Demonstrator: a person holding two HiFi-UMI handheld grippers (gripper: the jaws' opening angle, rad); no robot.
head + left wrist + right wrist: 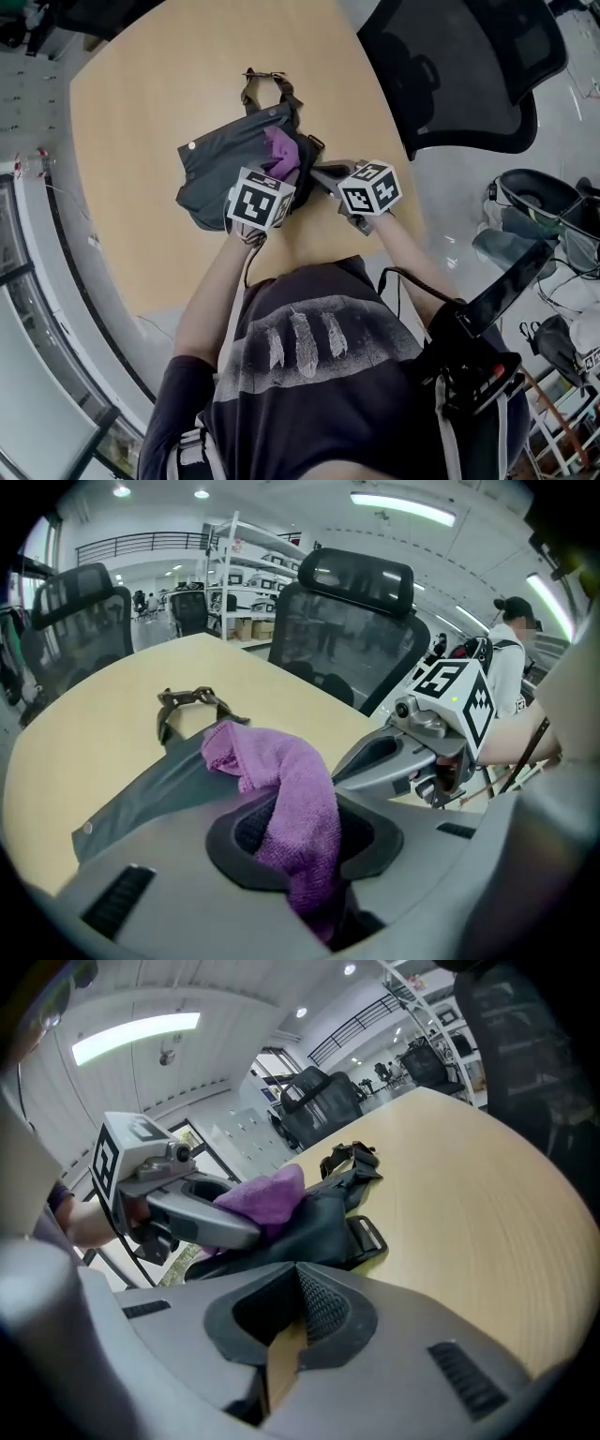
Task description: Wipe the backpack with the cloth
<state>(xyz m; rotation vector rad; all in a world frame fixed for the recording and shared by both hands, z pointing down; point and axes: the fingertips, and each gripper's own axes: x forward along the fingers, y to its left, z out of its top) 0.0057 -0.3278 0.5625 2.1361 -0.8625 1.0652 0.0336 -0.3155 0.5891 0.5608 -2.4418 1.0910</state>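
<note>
Purple cloth (pixel 281 771) is pinched by the left gripper (pixel 302 850) at the three o'clock end of the backpack (pixel 225 164) on the table (pixel 141 112), the right gripper (pixel 298 1312) is pressed together, empty, and wiping is judged under way, much left.

Steep overhead head view; two low, close gripper views; backpack (pixel 225 159) in all

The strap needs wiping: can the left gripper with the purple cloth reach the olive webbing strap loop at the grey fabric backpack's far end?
Probably yes: only the backpack lies between the left gripper and the strap loop.
</note>
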